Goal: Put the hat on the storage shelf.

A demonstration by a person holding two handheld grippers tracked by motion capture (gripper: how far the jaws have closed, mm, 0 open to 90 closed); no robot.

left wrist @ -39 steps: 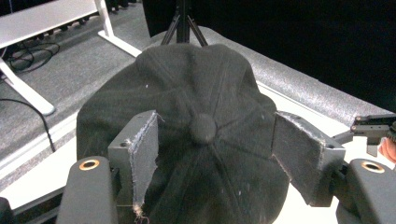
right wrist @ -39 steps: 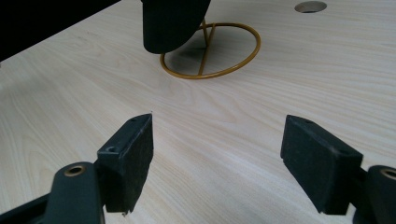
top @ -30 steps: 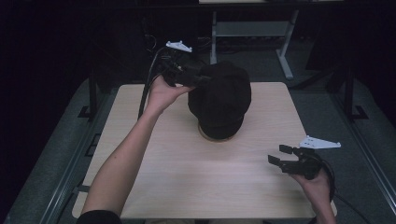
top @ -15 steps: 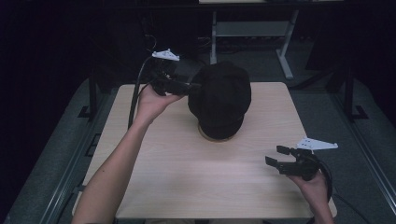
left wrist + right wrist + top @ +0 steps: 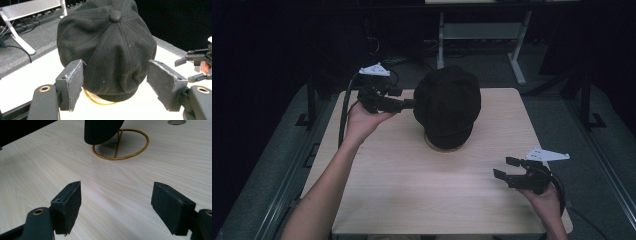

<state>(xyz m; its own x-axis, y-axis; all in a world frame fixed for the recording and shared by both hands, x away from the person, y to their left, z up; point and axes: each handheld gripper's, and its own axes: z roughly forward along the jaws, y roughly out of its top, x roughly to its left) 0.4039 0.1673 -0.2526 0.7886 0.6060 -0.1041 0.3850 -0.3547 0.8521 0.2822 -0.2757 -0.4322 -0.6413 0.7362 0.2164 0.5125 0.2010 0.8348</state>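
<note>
On the desk [image 5: 387,190] we see the black cap [image 5: 447,102] on its yellow wire stand [image 5: 120,143] near the far edge. Our left gripper [image 5: 409,104], jaws apart, reaches its side; our right gripper [image 5: 507,167] hovers spread, empty, near the right corner.

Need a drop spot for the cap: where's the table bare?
Bare: the table's near half, between the gold stand and the front edge, left of the right gripper. Crowded: far middle, where the black cap sits with the left gripper alongside.

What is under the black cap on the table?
The black cap sits on a yellow wire stand with a ring base and upright rods; the stand's top is hidden inside the cap.
</note>
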